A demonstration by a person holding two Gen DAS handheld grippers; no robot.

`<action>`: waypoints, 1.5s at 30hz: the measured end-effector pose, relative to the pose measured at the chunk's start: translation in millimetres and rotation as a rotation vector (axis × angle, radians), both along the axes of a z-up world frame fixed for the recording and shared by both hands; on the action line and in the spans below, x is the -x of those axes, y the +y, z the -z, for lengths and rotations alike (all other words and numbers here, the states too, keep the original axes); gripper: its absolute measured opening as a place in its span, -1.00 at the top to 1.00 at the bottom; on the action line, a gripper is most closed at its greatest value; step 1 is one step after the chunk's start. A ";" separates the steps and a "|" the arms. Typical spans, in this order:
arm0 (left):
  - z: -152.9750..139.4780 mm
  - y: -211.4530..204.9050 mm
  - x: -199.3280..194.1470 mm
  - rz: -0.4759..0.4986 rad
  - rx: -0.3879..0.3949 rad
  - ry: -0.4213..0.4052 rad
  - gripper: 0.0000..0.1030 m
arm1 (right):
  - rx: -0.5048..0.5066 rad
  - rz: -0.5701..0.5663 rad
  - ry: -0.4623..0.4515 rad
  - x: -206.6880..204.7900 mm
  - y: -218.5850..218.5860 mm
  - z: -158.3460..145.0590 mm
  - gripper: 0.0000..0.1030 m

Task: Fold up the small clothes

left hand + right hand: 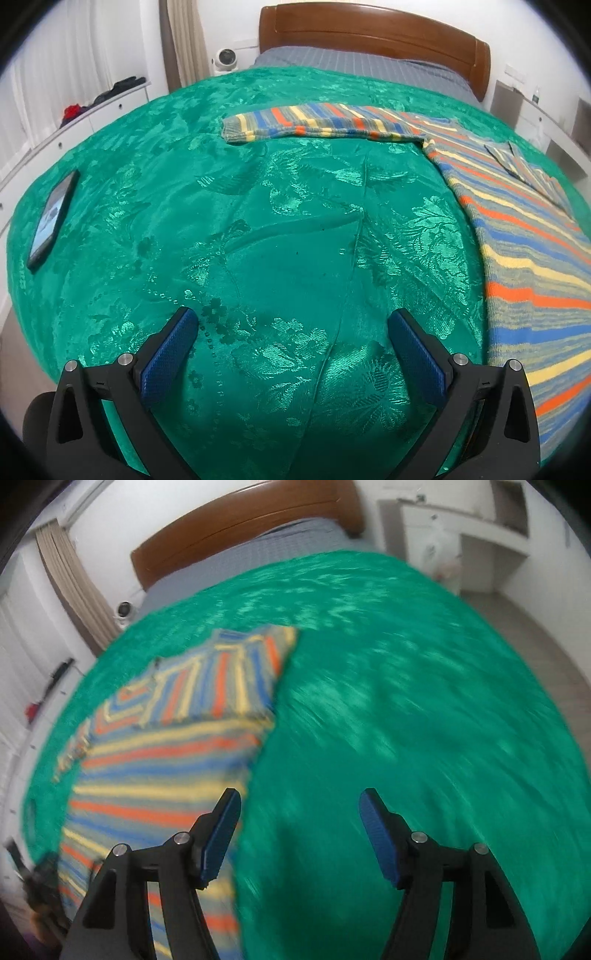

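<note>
A striped knit sweater (524,236) in orange, yellow, blue and grey lies flat on the green bedspread (258,221). One sleeve (314,125) stretches out to the left at the far side. My left gripper (291,321) hovers wide open over bare bedspread, left of the sweater, with nothing between its blue pads. In the blurred right wrist view the sweater (166,746) has a sleeve (229,675) folded across its body. My right gripper (301,801) is open and empty over the sweater's right edge, its left finger (221,834) above the knit.
A dark phone (51,218) lies on the bedspread at the far left. A wooden headboard (369,33) and grey sheet close the far end. White drawers (74,125) with clothes on top line the left wall; a white shelf unit (461,528) stands right.
</note>
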State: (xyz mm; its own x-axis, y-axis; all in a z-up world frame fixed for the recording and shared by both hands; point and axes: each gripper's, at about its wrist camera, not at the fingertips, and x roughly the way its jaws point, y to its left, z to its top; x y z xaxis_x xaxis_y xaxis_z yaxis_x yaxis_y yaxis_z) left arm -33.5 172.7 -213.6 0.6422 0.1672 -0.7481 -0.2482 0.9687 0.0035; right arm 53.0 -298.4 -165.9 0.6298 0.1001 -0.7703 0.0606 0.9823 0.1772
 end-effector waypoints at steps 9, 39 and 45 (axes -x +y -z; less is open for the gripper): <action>1.9 -5.7 -0.7 0.020 -0.045 0.013 -0.99 | 0.192 0.116 -0.004 73.2 2.8 30.7 -0.66; 1.6 -3.6 0.0 0.035 -0.034 0.013 -0.99 | 0.210 0.129 -0.035 76.8 6.4 75.8 -1.00; -6.5 1.9 -0.7 0.057 0.011 0.038 -0.99 | 0.213 0.129 -0.040 78.1 6.8 75.9 -1.00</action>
